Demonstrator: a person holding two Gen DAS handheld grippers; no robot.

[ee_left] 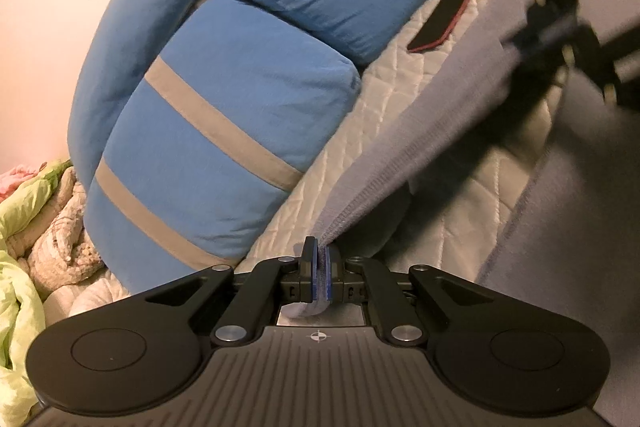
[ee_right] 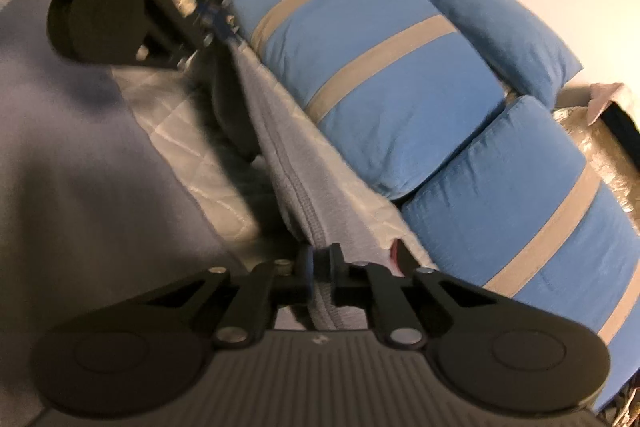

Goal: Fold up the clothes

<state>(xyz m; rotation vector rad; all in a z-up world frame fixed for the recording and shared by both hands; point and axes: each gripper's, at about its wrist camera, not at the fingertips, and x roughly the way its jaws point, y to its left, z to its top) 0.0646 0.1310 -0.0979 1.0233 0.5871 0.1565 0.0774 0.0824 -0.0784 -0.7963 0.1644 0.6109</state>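
Left gripper (ee_left: 319,267) has its blue pads pressed together on the ribbed hem of a grey-lilac garment (ee_left: 404,155), which runs taut toward 1 o'clock to the right gripper (ee_right: 319,267), whose fingers are likewise clamped on that hem. The garment spans a white quilted bedspread (ee_left: 360,131); blue pillows with grey stripes (ee_left: 224,131) lie at 10 o'clock. No legible writing or brand marks observed.

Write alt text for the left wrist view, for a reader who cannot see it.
The left hand-held gripper is shut on the ribbed hem of a lavender garment, pulled taut toward the right hand-held gripper at upper right. Below it lies a white quilted bedspread, with blue pillows with grey stripes stacked at left.
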